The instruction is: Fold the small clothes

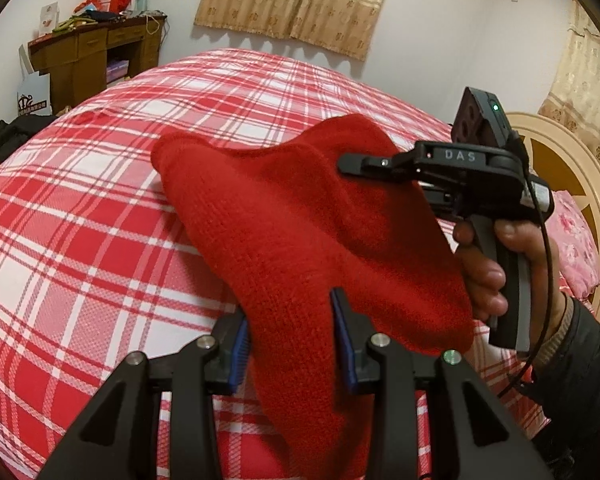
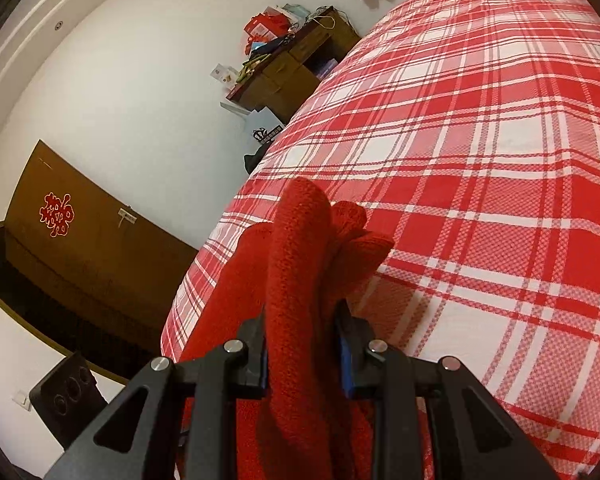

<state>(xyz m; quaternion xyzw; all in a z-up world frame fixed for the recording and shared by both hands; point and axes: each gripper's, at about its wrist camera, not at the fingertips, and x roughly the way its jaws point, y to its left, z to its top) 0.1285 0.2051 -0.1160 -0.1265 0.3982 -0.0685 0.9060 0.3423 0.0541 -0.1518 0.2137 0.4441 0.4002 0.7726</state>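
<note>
Both tools (image 1: 292, 336) (image 2: 304, 350) clamped on red knit (image 1: 300, 216) above plaid bedspread (image 1: 80, 240)

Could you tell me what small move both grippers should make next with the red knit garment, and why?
Probably lower it onto the bed and spread it flat. The left gripper and the right gripper each pinch the red knit garment, which hangs bunched between them above the plaid bedspread, only its far end seeming to reach the bed. A neat fold likely needs it flat first.
</note>
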